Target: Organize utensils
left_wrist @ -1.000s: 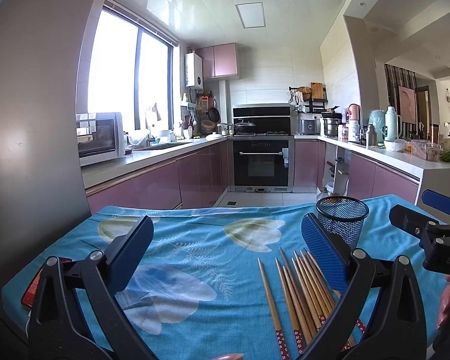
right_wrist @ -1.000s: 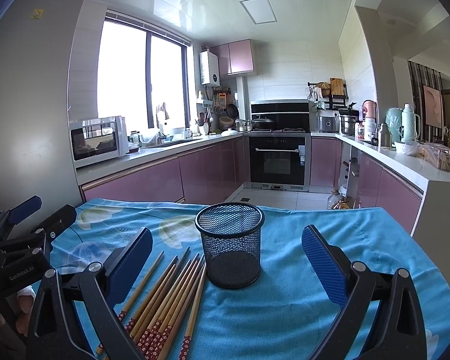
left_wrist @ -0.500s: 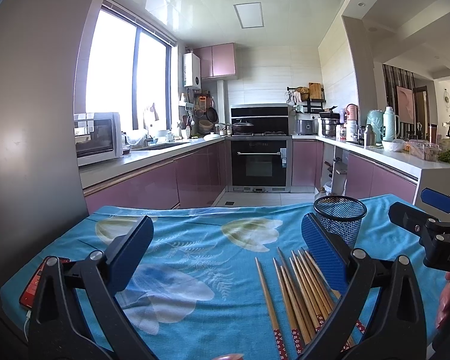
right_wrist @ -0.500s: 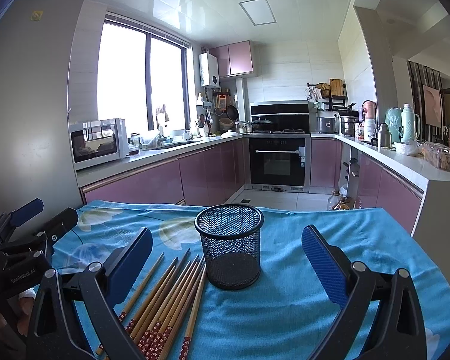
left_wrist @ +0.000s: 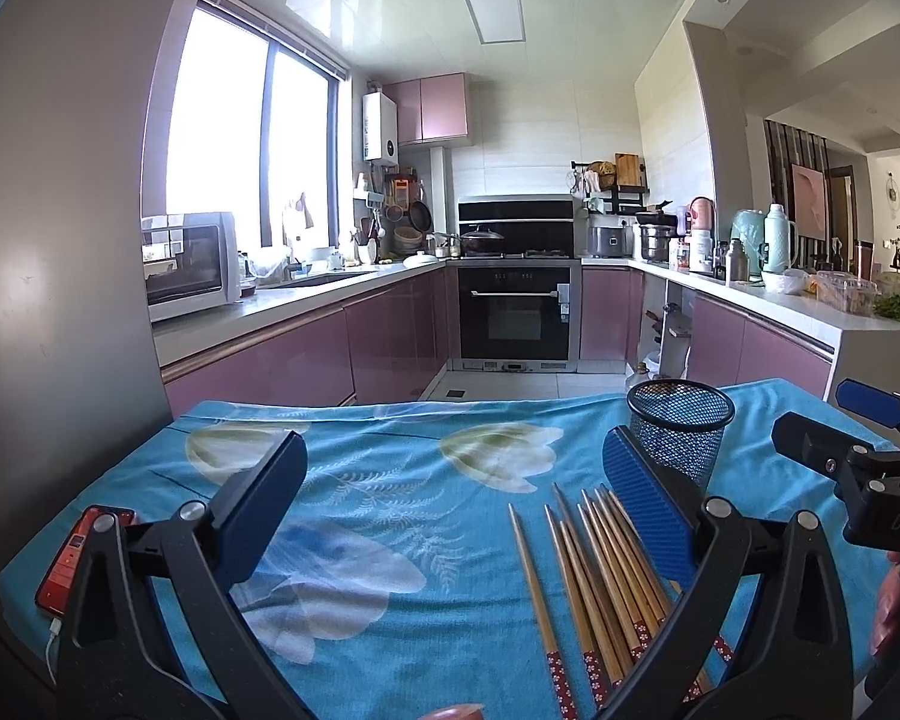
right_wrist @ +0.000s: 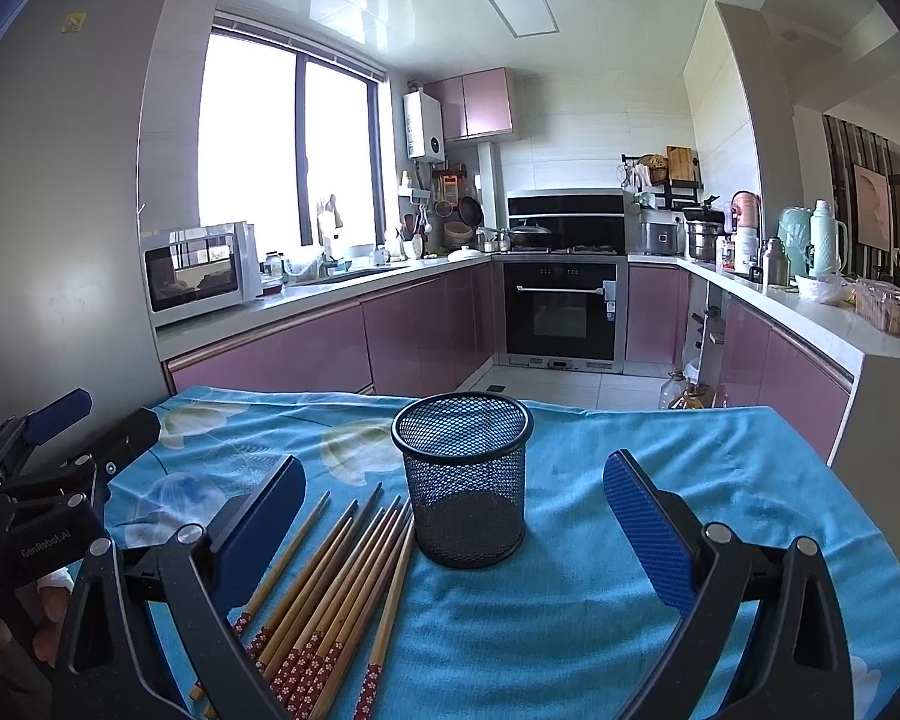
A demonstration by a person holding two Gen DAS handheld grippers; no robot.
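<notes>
Here our chopsticks (left_wrist: 594, 576) lie lengthwise along our left gripper's (left_wrist: 450, 504) spread, empty fingers, beside its right finger; our right gripper (right_wrist: 450, 516) gapes too.

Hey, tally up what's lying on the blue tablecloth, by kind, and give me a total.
chopsticks: about 8 (they overlap, so the exact count is unclear)
mesh cup: 1
red phone: 1
Total: about 10

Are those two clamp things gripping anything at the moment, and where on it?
Nothing is held. The left gripper and right gripper are both open, above the table. The chopsticks lie on the cloth beside the mesh cup.
</notes>
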